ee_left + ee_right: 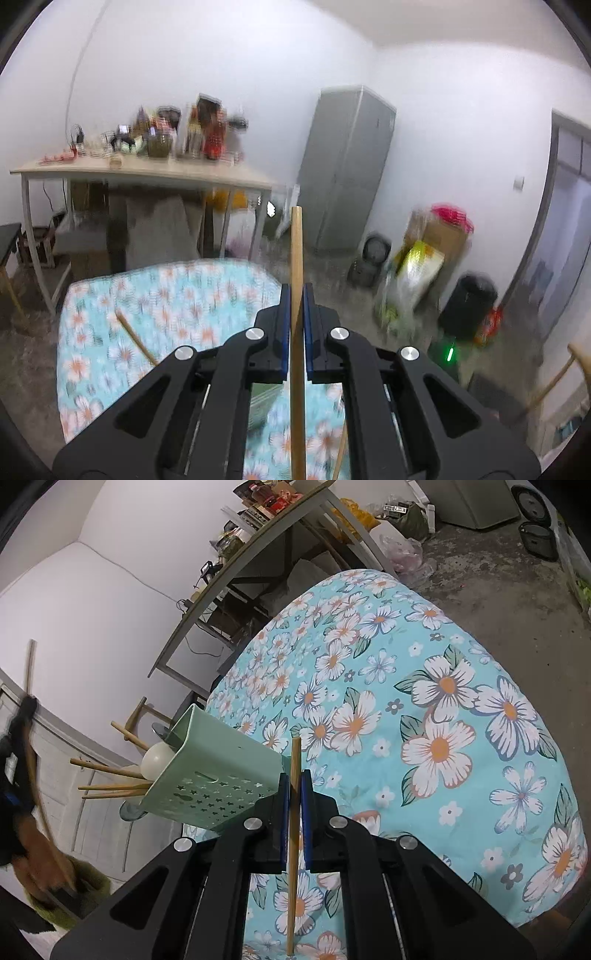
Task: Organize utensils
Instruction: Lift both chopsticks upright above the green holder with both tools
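My left gripper is shut on a wooden chopstick and holds it raised above the floral table, pointing into the room. My right gripper is shut on another wooden chopstick just right of a pale green utensil holder. The holder stands on the floral tablecloth and holds several chopsticks and a white spoon. One more chopstick shows at the left in the left wrist view. The left gripper with its chopstick appears blurred at the far left of the right wrist view.
A long side table loaded with jars and bottles stands by the wall. A grey fridge, bags, boxes and a black bin sit on the concrete floor. A wooden chair is at the right.
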